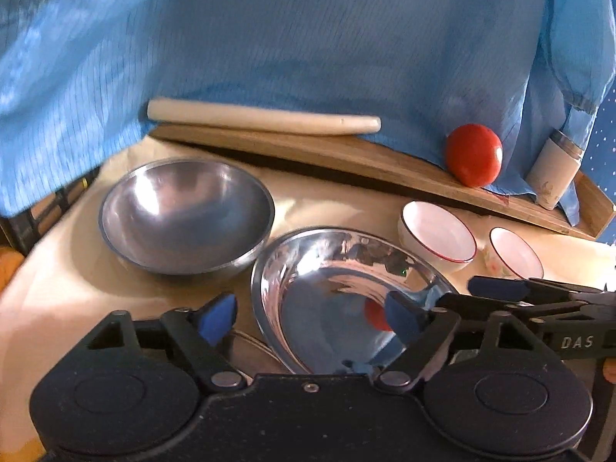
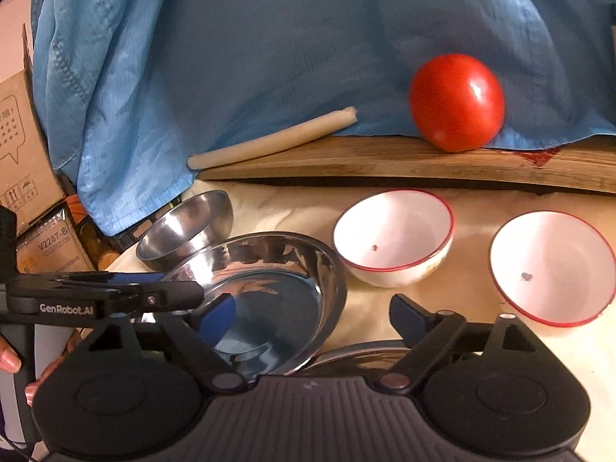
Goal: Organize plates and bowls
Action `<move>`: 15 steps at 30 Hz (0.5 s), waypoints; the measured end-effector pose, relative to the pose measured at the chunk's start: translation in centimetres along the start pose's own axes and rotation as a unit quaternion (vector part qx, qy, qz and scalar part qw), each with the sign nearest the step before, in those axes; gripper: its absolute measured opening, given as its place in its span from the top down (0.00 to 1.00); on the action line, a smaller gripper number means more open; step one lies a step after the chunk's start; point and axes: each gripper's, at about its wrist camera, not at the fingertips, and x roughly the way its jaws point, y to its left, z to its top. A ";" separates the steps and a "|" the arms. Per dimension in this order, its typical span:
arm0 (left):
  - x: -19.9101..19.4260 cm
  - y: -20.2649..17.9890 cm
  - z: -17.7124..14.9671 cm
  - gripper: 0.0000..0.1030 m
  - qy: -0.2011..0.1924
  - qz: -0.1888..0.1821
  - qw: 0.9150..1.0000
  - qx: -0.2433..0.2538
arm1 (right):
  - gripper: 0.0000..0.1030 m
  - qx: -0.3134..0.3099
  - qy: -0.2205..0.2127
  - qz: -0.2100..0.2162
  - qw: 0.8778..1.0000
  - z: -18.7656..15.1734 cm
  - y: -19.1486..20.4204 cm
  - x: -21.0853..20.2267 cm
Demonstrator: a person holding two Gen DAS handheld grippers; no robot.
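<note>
Four bowls sit on the cream-covered surface [image 2: 385,200] ahead of the tongs: a shiny steel bowl [image 1: 346,300] closest, a duller steel bowl [image 1: 184,215] beyond and to its left, and two white red-rimmed bowls [image 2: 392,235] [image 2: 550,265] to its right. I judge the steel ones light, stiff and slick, so the thin rim is the place to pinch; the white ones look like ceramic or enamel, heavier and liable to chip, again best taken at the rim. Tilted, the shiny bowl rests partly on another steel rim beneath it. Left tongs [image 1: 312,317] stand wide apart, straddling that bowl's near rim, its right pad over the bowl's inside, not visibly pressing it. Right tongs [image 2: 310,319] gape equally wide, left pad inside the same bowl, right pad over bare surface, gripping nothing. Beyond lie a wooden board [image 2: 385,161], a tomato [image 2: 456,102], a pale roll [image 1: 261,119] and blue cloth [image 1: 308,38].
</note>
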 end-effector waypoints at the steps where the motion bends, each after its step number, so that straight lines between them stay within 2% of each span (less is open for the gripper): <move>1: 0.2 0.2 0.0 0.27 0.004 -0.002 1.000 -0.004 | 0.20 -0.001 0.006 0.000 1.000 0.1 0.1 0.2; 5: 0.3 0.4 -0.2 0.43 0.007 -0.006 1.000 -0.010 | 0.27 -0.006 0.016 -0.002 1.000 0.3 0.4 0.6; 11: 0.1 0.5 -0.4 0.47 0.004 0.006 1.000 -0.017 | 0.28 -0.003 0.025 -0.012 1.000 0.4 0.8 1.3; 15: 0.1 0.3 -0.4 0.55 0.004 0.016 1.000 -0.019 | 0.41 -0.010 0.034 -0.017 0.999 0.5 1.4 1.9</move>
